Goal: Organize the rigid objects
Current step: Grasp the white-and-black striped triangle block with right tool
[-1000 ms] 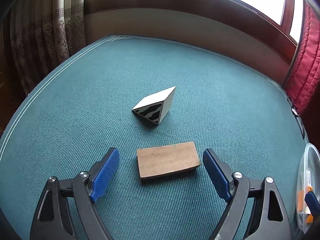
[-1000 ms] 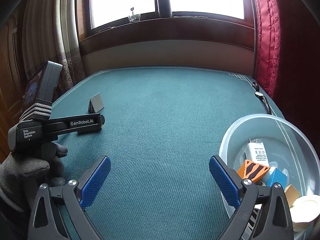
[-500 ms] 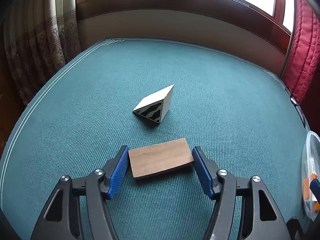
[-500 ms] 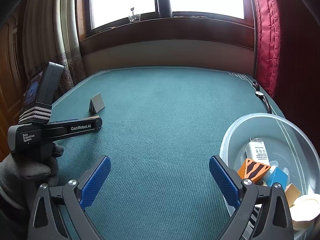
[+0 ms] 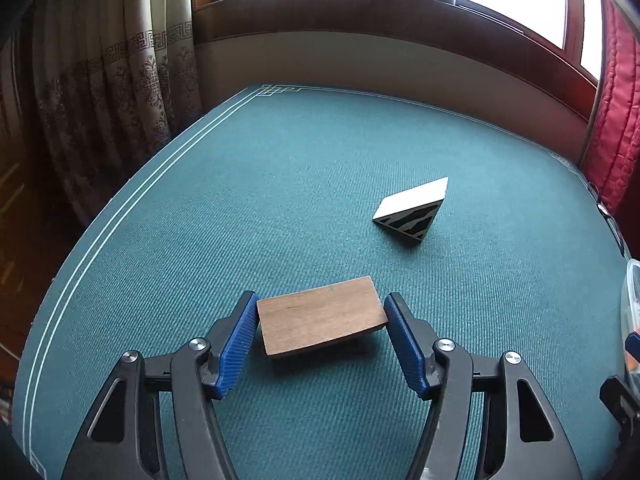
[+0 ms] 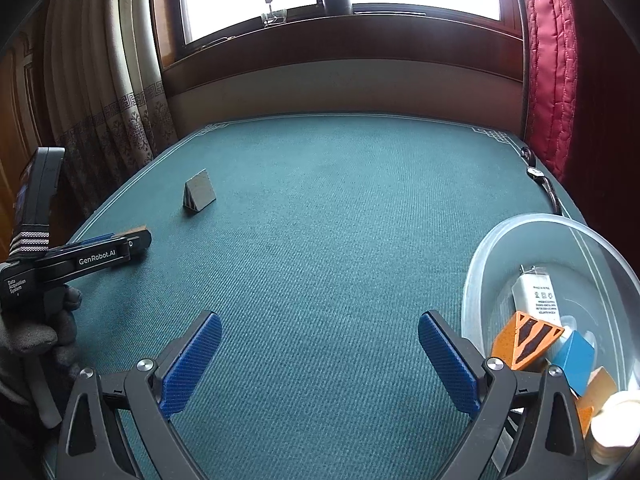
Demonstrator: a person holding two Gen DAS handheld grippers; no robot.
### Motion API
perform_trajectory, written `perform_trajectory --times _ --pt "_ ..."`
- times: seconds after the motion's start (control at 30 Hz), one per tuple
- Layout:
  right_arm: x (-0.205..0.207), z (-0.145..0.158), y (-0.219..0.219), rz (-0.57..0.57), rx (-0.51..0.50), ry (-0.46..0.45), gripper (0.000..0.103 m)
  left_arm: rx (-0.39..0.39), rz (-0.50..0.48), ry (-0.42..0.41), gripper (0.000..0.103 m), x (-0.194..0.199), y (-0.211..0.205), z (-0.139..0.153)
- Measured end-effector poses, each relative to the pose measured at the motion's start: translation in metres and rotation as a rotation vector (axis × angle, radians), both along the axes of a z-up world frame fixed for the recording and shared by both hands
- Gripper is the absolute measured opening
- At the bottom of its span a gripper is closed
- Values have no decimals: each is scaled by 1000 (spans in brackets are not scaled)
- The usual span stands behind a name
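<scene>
Teal felt table (image 5: 280,184) by a window; left gripper (image 5: 322,322) clamps the flat brown wooden block (image 5: 320,326) at the near edge, lifted slightly. Black-and-white striped wedge (image 5: 412,210) sits farther right. Right gripper (image 6: 320,356) hangs released, just left of the clear plastic bowl (image 6: 480,256) holding blocks.

A matt teal tabletop (image 5: 280,200) covered in ribbed woven cloth. On it, a smooth brown wooden block (image 5: 322,320) with visible grain, and a wedge block (image 5: 412,210) with a matt white face and black stripes. The left hand-held gripper (image 5: 320,336) is matt black plastic with textured blue pads (image 5: 238,344) and shiny metal rivets. A clear glossy plastic bowl (image 6: 520,236). Quilted red curtain (image 6: 548,60).
</scene>
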State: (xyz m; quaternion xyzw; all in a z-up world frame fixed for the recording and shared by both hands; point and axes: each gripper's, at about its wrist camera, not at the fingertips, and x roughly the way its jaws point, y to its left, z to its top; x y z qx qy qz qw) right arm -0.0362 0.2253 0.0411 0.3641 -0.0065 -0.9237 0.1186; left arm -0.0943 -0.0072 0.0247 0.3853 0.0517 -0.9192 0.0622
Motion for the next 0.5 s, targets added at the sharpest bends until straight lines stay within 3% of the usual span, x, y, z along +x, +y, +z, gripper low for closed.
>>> perform_trajectory --times 0.27,0.5 --pt "-39 12 -36 65 1 6 100 18 7 22 65 11 -16 2" --pt "-81 5 -87 177 -17 -39 89 48 13 32 65 15 -25 2"
